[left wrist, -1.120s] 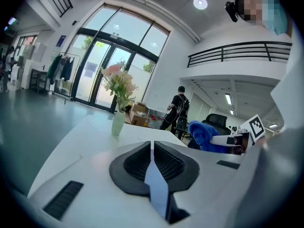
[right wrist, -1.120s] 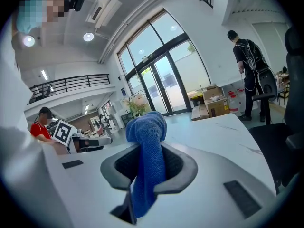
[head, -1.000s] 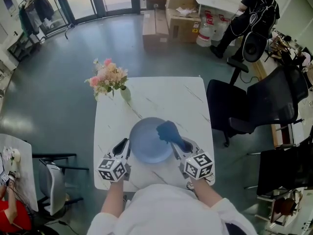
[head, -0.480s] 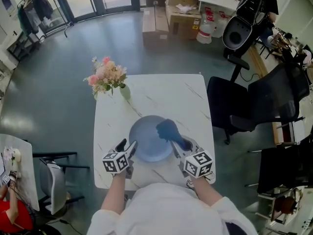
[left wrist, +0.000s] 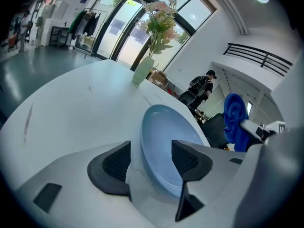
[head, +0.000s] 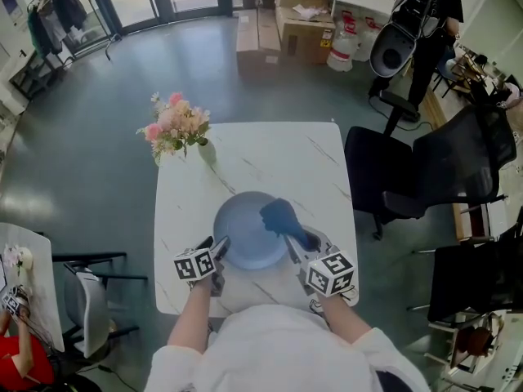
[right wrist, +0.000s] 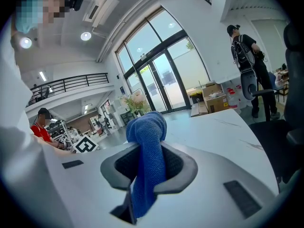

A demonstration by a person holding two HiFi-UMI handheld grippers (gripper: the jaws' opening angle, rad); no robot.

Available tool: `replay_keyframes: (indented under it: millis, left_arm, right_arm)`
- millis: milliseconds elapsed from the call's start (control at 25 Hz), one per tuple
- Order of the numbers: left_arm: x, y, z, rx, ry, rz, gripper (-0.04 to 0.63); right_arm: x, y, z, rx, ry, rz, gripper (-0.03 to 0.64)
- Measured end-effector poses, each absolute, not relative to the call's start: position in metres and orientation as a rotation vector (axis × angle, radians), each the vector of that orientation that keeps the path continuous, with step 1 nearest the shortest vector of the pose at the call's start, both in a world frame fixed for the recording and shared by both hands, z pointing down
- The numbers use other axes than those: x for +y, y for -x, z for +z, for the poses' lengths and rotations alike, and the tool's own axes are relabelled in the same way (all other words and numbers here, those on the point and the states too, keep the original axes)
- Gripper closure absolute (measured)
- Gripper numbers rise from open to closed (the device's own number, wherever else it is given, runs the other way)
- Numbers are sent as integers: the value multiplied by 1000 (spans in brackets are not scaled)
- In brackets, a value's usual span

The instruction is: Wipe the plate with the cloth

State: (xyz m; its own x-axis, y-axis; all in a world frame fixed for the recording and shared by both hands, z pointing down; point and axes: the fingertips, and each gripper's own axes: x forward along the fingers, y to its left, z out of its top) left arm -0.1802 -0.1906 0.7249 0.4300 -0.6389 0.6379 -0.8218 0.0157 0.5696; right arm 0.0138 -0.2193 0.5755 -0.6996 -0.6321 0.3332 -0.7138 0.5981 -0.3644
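Observation:
A pale blue plate (head: 245,229) lies on the white marble table (head: 253,158), near its front edge. My left gripper (head: 214,245) is at the plate's near left rim. In the left gripper view the plate (left wrist: 166,141) has its rim between the jaws of the left gripper (left wrist: 151,160), which have just been opening and stand wide, pads off the plate. My right gripper (head: 302,242) is shut on a blue cloth (head: 282,216) that hangs over the plate's right side. In the right gripper view the cloth (right wrist: 147,132) bulges above the right gripper (right wrist: 148,164).
A vase of pink flowers (head: 176,129) stands at the table's far left corner. Black office chairs (head: 425,170) crowd the right side, and another chair (head: 90,300) is at the left. A person (head: 425,6) and cardboard boxes (head: 286,23) are at the back.
My left gripper has come down beside the plate, rolled, and opened its jaws around the near left rim. The right gripper and cloth have stayed put. The person at the back has shifted.

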Motion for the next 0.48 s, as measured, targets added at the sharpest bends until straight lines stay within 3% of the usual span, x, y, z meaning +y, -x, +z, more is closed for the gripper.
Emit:
replay_keyframes:
  millis: [280,480]
  left_arm:
    - [-191,183,735,-1280,-1636,251,337]
    - [-189,188,737,-1290,-1638,313,392]
  right_arm:
    - [-218,-13,577,-2648,-1122,718,526]
    - [-217,-15,576,-2641,-1120,716,526]
